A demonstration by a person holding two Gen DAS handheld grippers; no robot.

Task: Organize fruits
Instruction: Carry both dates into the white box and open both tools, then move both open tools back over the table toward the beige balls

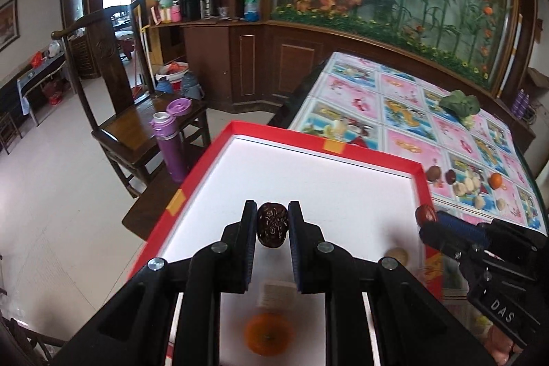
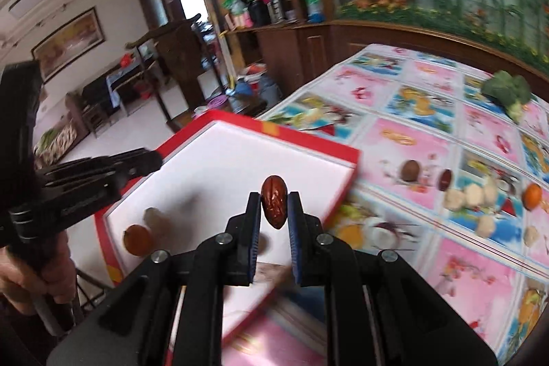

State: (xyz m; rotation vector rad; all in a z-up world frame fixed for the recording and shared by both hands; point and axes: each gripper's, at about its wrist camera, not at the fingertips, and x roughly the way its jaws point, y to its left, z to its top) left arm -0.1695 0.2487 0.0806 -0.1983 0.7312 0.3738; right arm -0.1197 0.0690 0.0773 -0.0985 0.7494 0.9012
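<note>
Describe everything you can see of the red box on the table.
The red box is a shallow rectangular tray, apparently cardboard, with a low red rim and a plain white floor. Orange tape patches mark its rim. It lies flat on the patterned tablecloth at the table's edge nearest the wooden chair. Inside lie an orange and a pale round fruit. Both hand-held grippers hang over it, each clamping a red date; neither visibly touches the box.

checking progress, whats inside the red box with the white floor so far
On the shallow red cardboard box's white floor lie one round orange tangerine and a pale tan round fruit. The tools hide part of the floor.
</note>
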